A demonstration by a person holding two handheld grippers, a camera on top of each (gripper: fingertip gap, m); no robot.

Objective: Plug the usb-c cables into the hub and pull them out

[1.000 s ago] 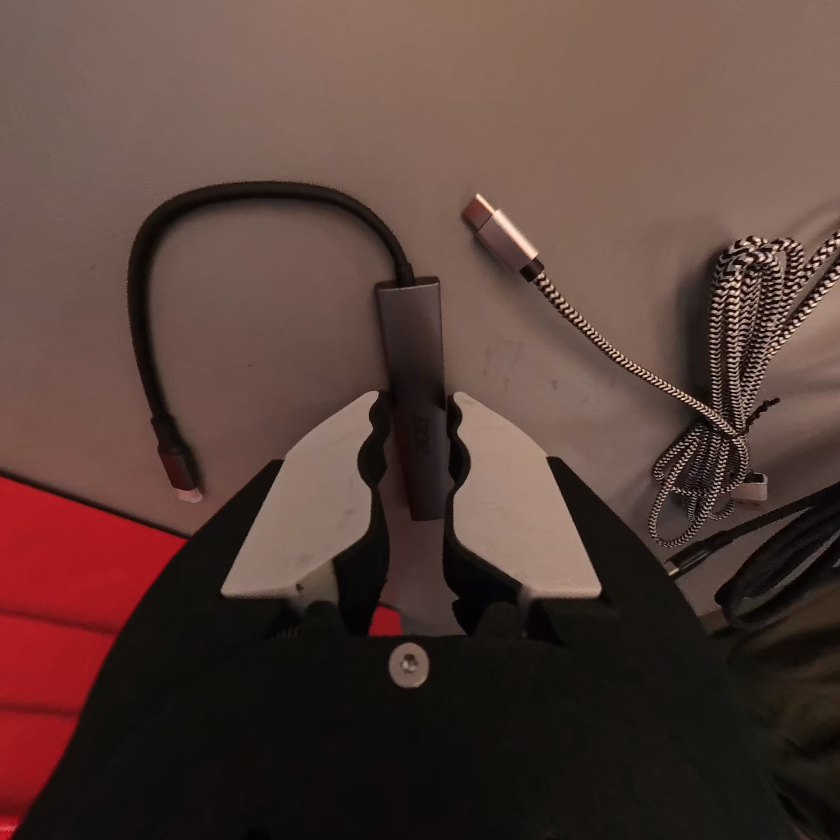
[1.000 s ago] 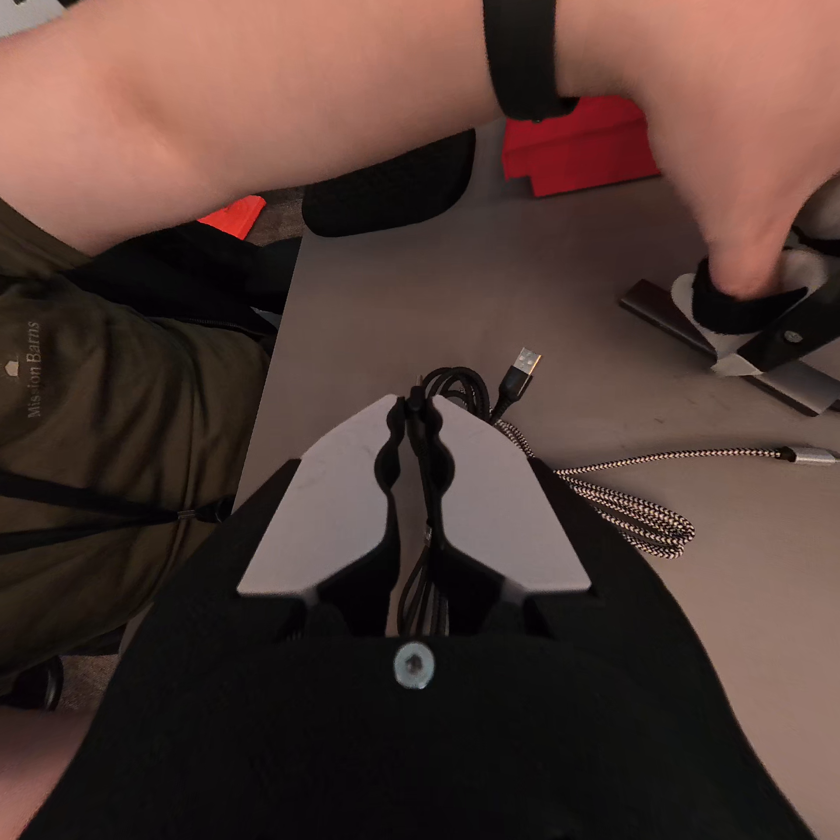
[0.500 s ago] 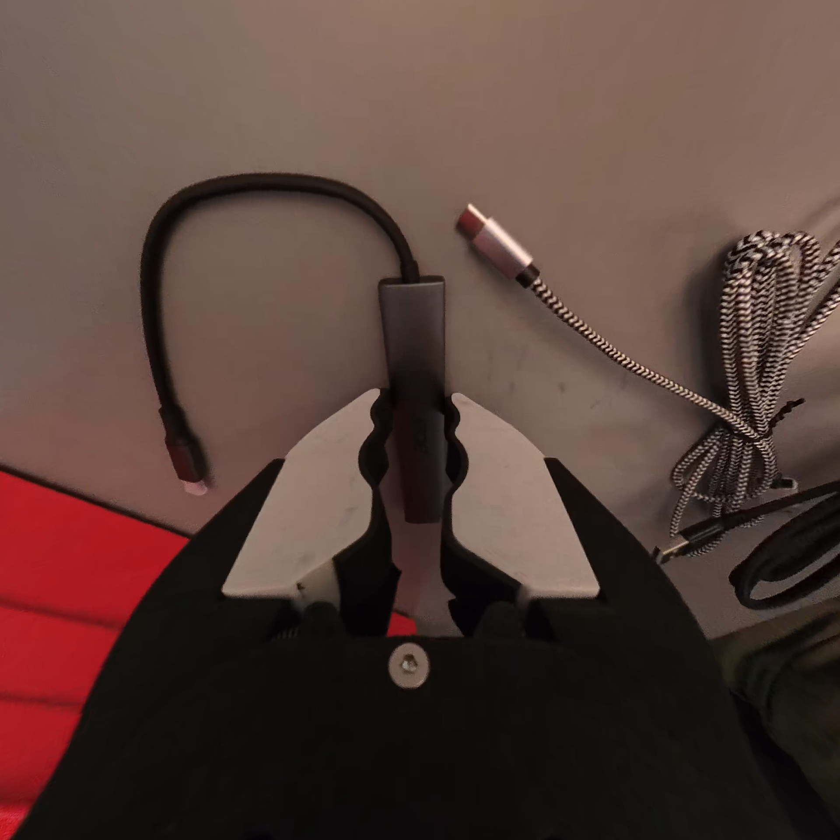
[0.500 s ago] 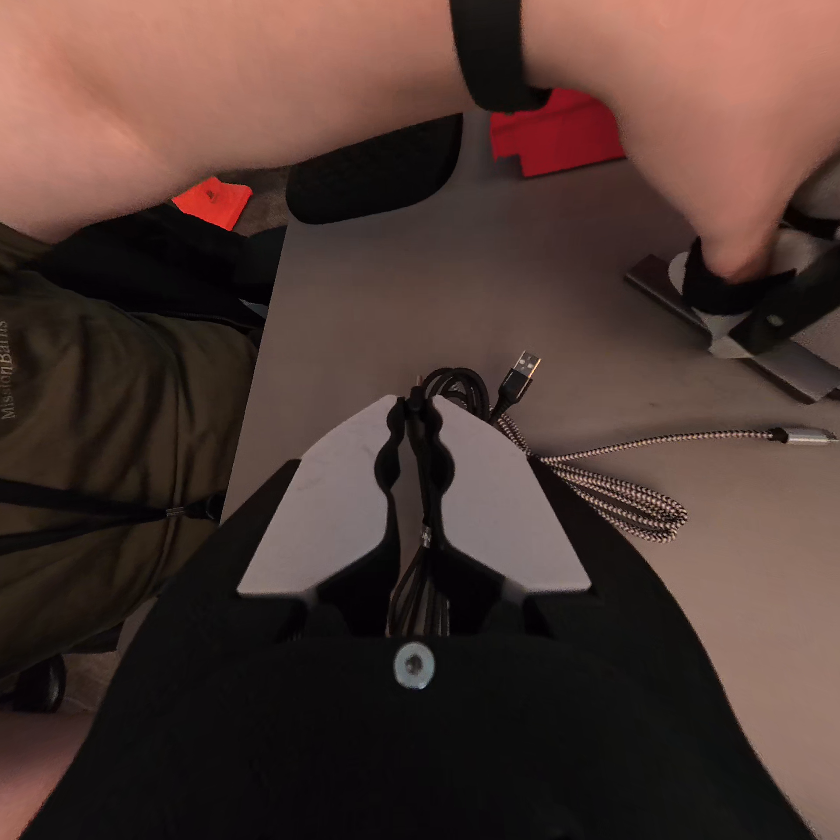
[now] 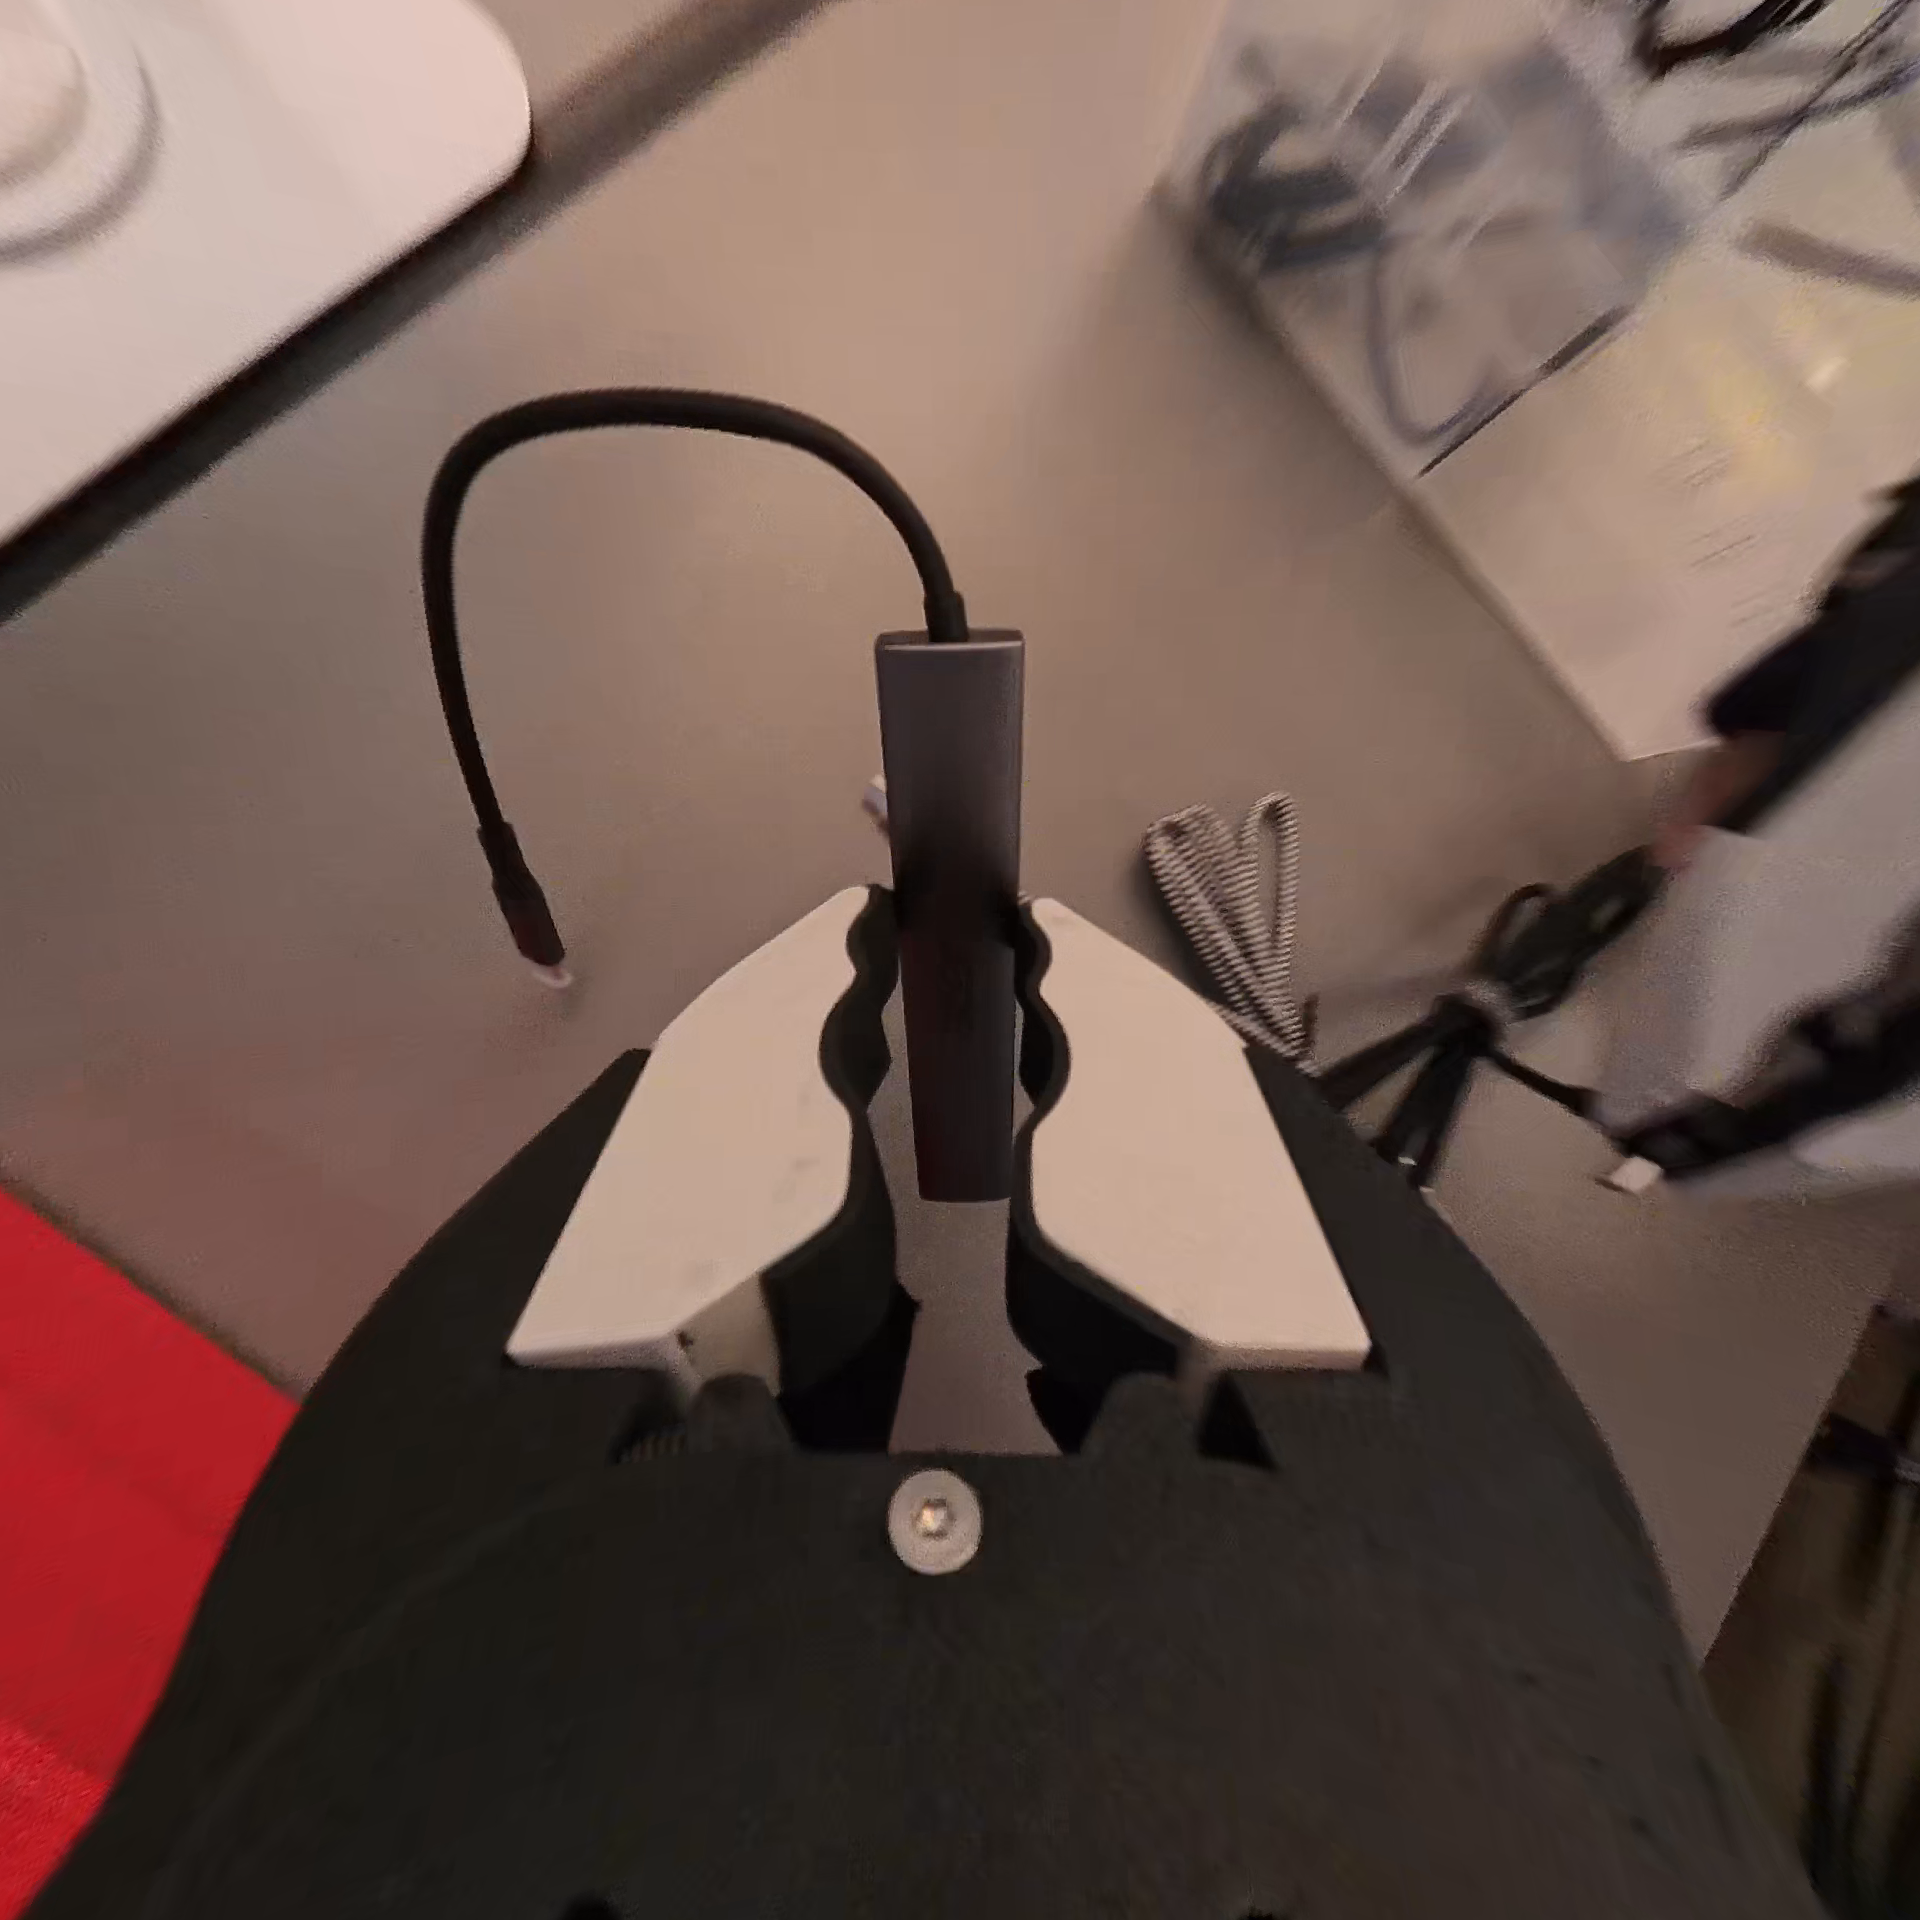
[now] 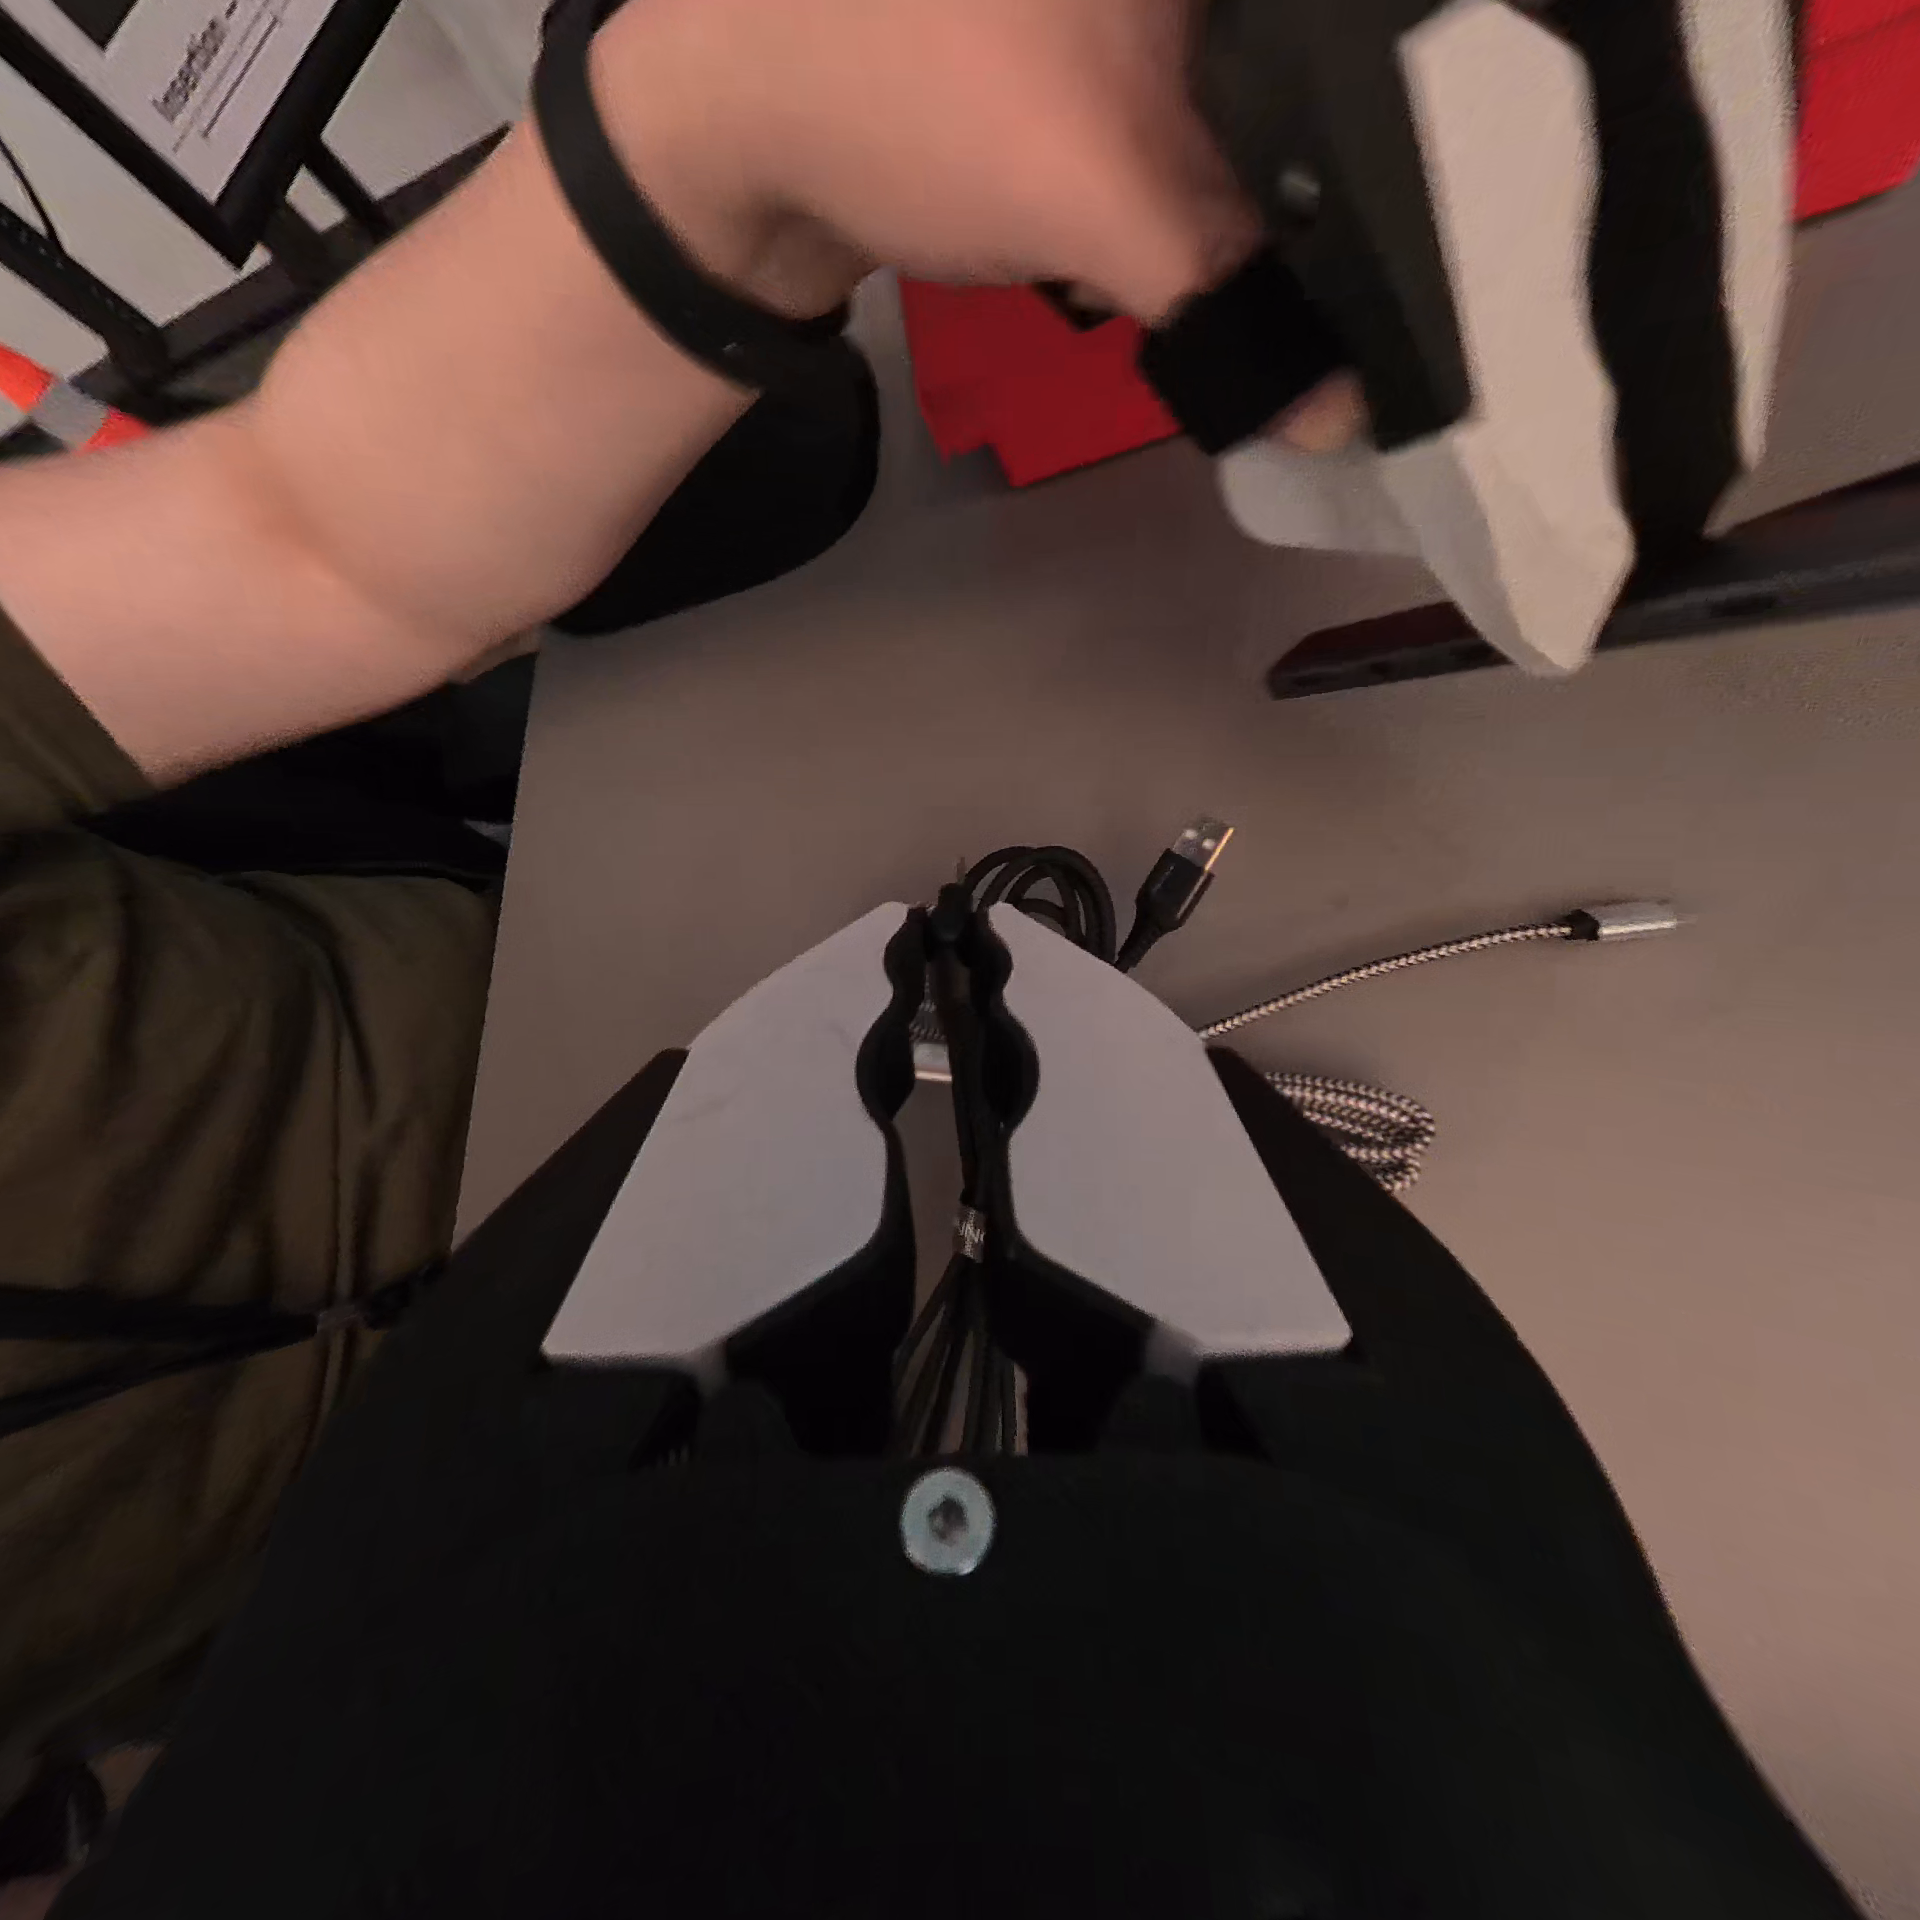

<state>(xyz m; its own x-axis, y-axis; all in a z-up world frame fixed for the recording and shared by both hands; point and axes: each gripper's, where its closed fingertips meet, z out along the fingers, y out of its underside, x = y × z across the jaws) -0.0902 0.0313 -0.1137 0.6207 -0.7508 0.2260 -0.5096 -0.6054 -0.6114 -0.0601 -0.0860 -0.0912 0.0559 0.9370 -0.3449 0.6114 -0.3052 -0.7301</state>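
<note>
Lifting: the hub (image 5: 951,914) is coming up off the grey table (image 5: 260,727) in the left gripper (image 5: 954,909), where half a second ago it was lying flat on that table; the background around it is now blurred and tilted, showing a white slab and a clear box far beyond it
Meaning for the task: judging from this, the hub is being raised and turned to present its ports; no cable is plugged in yet, so the plugging step is not begun
Left gripper grip: its white fingers (image 5: 748,1122) are pinching the hub's long sides near the middle; the hub's own short black lead (image 5: 665,416) is arching from its far end and dangling to the left of the hub
Left hand pose: seen from the right wrist view, the person's hand (image 6: 935,156) is holding that gripper high above the table, wrist bent, a black band on the forearm
Right gripper grip: the right gripper (image 6: 951,925) is pressed together on the black cable (image 6: 971,1101), whose bundle is passing between the jaws
Black cable's plug: its free plug (image 6: 1195,862) is lying on the table, just right of the right gripper's tips
Braided cable: the braided cable (image 6: 1403,961) is lying untouched to the right of the black cable; its silver plug is pointing away
</note>
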